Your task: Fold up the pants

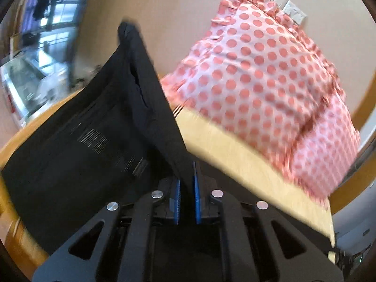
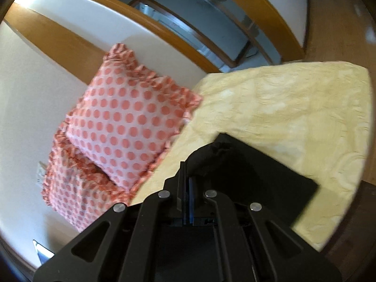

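Note:
Black pants [image 1: 89, 141] hang lifted above a yellow bed [image 1: 235, 159]. My left gripper [image 1: 186, 183] is shut on an edge of the pants, and the cloth stretches up and away to a far corner. In the right wrist view my right gripper [image 2: 186, 183] is shut on another bunched edge of the black pants [image 2: 253, 176], which drape to the right over the yellow bed [image 2: 293, 108]. Both views are blurred by motion.
Two pink pillows with red dots [image 1: 263, 77] lean on the wall at the head of the bed; they also show in the right wrist view [image 2: 124, 119]. Wall sockets [image 1: 284, 2] sit behind them. A wooden bed frame [image 2: 54, 35] and wooden floor [image 2: 340, 23] surround the bed.

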Tool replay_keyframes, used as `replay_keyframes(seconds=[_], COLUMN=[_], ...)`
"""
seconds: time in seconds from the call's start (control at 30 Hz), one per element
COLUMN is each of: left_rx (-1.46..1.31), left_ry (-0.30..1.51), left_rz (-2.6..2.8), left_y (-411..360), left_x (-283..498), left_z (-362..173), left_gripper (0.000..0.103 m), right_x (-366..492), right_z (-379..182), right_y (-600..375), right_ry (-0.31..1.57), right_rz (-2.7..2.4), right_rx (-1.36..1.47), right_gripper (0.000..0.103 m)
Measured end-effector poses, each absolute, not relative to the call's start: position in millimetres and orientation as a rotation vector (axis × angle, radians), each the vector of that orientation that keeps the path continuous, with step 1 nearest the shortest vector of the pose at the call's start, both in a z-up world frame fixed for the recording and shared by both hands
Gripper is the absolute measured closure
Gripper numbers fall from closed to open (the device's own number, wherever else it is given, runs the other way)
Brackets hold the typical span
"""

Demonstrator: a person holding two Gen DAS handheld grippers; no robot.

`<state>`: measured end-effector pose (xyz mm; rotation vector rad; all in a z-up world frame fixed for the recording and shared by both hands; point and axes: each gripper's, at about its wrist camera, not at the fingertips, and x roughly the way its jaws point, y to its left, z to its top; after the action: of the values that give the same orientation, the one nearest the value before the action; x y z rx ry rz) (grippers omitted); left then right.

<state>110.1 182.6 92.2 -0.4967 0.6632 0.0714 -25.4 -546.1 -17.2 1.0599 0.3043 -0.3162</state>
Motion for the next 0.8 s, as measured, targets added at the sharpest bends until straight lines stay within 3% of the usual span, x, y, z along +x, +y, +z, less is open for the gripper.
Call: replay_keyframes(seconds=[0.2,0.8], left_rx=[-0.520,-0.455], left_ry=[0.778,0.770], left_rz=[0.148,0.079], left_y=[184.5,177.4], left_x=[25.3,15.4], left_z=[21.6,24.0], left_gripper=[0.094,0.093], right_x=[-25.6,-77.4], right_z=[-50.6,-63.2], right_y=[-548.9,-548.3], right_ry=[0.393,0.371], right_rz=[-0.355,-0.482], right_rx=[1.116,1.116], right_gripper=[0.102,0.102])
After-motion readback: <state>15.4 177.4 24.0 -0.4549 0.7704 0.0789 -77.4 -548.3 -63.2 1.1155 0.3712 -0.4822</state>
